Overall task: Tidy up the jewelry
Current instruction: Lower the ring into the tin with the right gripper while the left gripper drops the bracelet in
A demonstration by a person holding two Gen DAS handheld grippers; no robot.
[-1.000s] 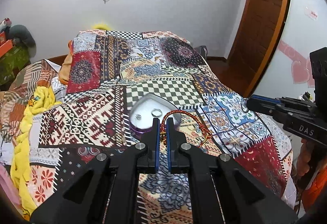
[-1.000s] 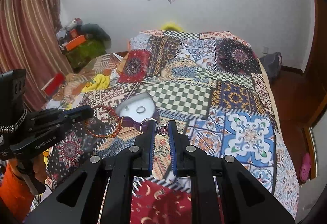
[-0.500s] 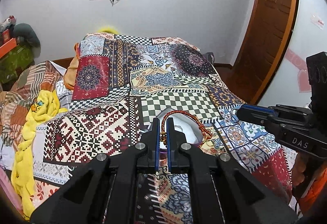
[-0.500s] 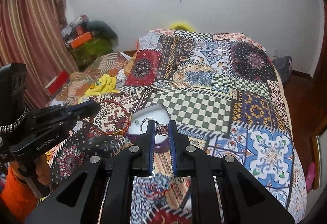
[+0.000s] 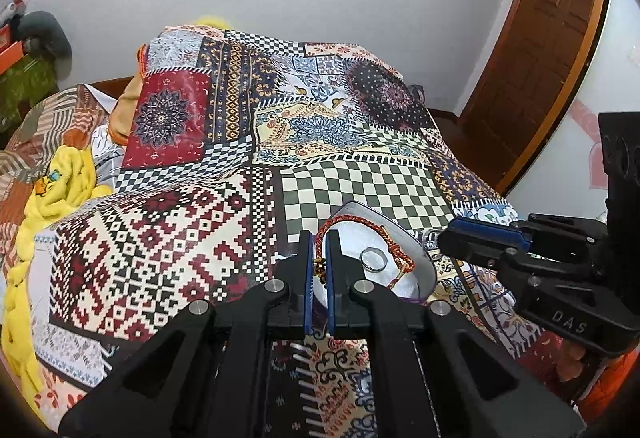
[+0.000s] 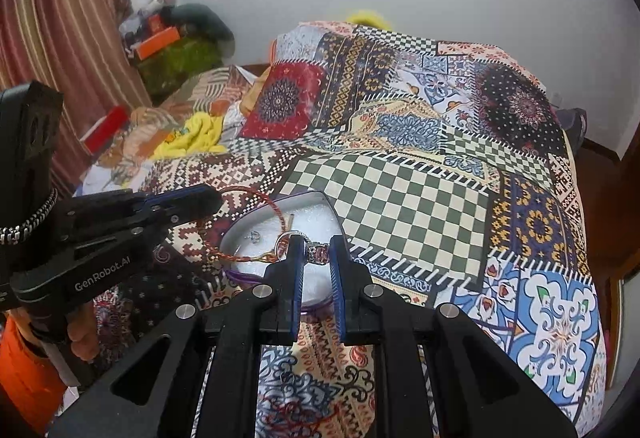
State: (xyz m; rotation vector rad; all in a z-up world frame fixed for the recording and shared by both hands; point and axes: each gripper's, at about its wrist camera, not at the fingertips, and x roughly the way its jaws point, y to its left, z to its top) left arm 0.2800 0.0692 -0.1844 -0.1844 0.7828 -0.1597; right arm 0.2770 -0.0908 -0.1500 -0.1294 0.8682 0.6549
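A heart-shaped box (image 5: 425,263) with a silver rim and white lining lies open on the patchwork bed. A silver ring (image 5: 374,261) and a small stud (image 6: 254,236) lie in it. My left gripper (image 5: 318,238) is shut on a red braided bracelet (image 5: 360,218), whose loop hangs over the box. In the right wrist view the left gripper (image 6: 214,200) comes in from the left with the bracelet (image 6: 276,207) over the box (image 6: 316,194). My right gripper (image 6: 316,244) is shut on a ring with a pink stone (image 6: 318,253), just above the box's near edge. The right gripper (image 5: 450,240) shows side-on at the box's right.
The patchwork quilt (image 5: 360,182) covers the whole bed. A yellow cloth (image 5: 52,194) lies along its left side, with a striped curtain (image 6: 60,38) and clutter beyond. A wooden door (image 5: 540,58) stands right. A hand in an orange sleeve (image 6: 80,334) holds the left gripper.
Both grippers have moved forward and down toward the box, which now lies right under their tips. The bracelet and the pink-stone ring stay gripped.
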